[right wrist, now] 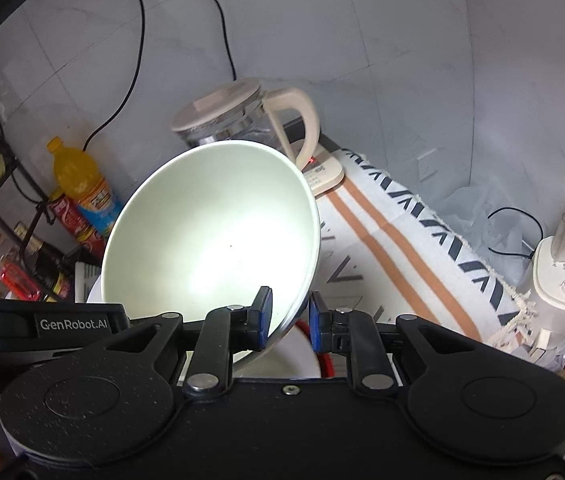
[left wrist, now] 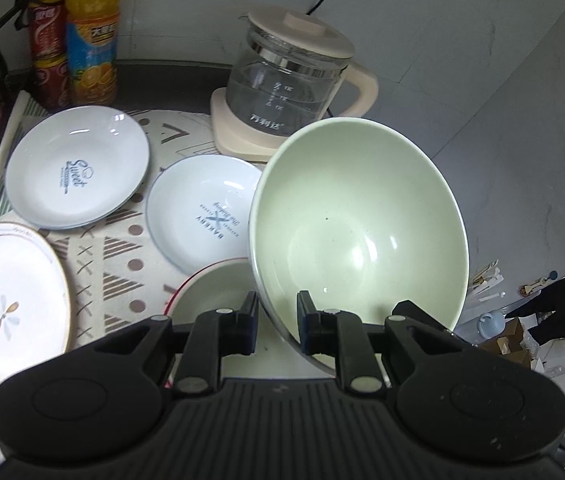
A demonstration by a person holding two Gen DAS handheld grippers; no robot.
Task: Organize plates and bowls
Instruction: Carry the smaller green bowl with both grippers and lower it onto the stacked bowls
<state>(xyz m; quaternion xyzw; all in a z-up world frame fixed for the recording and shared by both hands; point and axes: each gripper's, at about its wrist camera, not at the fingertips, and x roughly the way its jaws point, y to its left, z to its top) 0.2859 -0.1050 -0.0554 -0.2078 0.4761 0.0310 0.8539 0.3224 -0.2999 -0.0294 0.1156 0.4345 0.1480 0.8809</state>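
Looking through the left wrist camera, the left gripper (left wrist: 278,322) is clenched on the near rim of a pale green bowl (left wrist: 358,216), one finger inside the wall and one outside, and the bowl is tilted with its opening facing the camera, lifted clear of the patterned mat (left wrist: 118,256). Under it, near the fingers, sits a red-rimmed bowl (left wrist: 214,284), mostly hidden by the green one and the gripper. To the left on the mat lie three plates: a white plate lettered "Sweet" (left wrist: 78,168) at the far left, a white plate lettered "Bakery" (left wrist: 202,216) just beside the green bowl, and a flower-patterned plate (left wrist: 10,300) at the near left edge. A glass kettle (left wrist: 294,80) on its beige base stands at the far side, and an orange drink bottle (left wrist: 92,36) with red cans (left wrist: 48,48) stands at the far left.

In the right wrist view, the right gripper (right wrist: 290,318) is likewise clenched on the near right rim of a pale green bowl (right wrist: 210,232), tilted the same way. The red-rimmed bowl (right wrist: 306,356) shows just below the fingers. The kettle (right wrist: 242,116) is behind the bowl, the striped mat (right wrist: 402,240) runs off to the right, and the orange bottle (right wrist: 82,184) stands at the left.
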